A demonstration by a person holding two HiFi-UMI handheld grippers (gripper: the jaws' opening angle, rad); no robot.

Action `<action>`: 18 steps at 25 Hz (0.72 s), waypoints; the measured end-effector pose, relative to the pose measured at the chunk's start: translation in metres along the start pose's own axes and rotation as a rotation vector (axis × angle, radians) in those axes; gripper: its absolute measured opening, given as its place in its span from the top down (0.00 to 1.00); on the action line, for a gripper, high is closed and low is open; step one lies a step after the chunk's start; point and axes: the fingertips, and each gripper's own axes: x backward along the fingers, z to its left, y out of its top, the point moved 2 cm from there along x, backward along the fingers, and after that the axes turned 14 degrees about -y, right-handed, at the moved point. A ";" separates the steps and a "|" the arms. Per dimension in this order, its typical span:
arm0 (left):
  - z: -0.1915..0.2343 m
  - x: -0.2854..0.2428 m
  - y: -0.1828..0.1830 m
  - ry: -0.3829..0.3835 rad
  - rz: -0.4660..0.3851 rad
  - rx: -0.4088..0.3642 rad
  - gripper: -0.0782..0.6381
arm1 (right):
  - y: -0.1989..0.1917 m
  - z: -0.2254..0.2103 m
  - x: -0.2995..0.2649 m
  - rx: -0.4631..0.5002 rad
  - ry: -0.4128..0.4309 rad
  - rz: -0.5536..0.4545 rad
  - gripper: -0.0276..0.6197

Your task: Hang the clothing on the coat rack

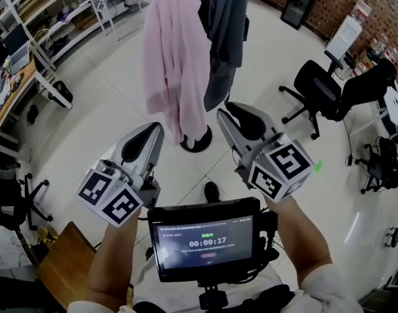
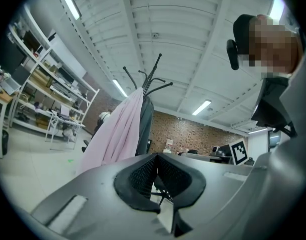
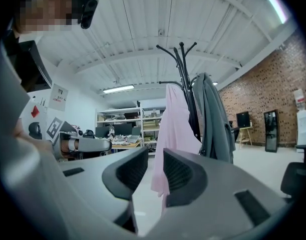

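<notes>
Coverage differs between views: from the head view I see the coat rack's round base on the tiled floor with both garments hanging above it, but not the top of the rack. The two gripper views show the black hooks at the top and where the cloth hangs from them. The left gripper has its jaws fully together with nothing held; the left gripper view confirms that the ribbed pads meet. The right gripper has its jaws a narrow gap apart, and nothing sits between them. Both grippers point level toward the rack and stand apart from it, neither touching cloth. The pink garment hangs ahead of and between the two grippers, nearer the left one. The grey garment hangs just beside it, ahead of the right gripper. Both garments drape long and loose in vertical folds, the pink one reaching lower, close to the base. Only the right gripper view shows shelving behind the rack.
</notes>
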 end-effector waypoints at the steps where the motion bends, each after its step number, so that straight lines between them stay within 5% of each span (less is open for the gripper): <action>1: -0.003 0.001 -0.001 -0.003 0.001 0.001 0.89 | -0.001 0.001 0.003 0.001 -0.001 0.000 0.83; 18: -0.023 0.019 -0.005 -0.024 0.011 -0.002 0.89 | -0.010 0.017 0.031 0.011 -0.032 0.015 0.83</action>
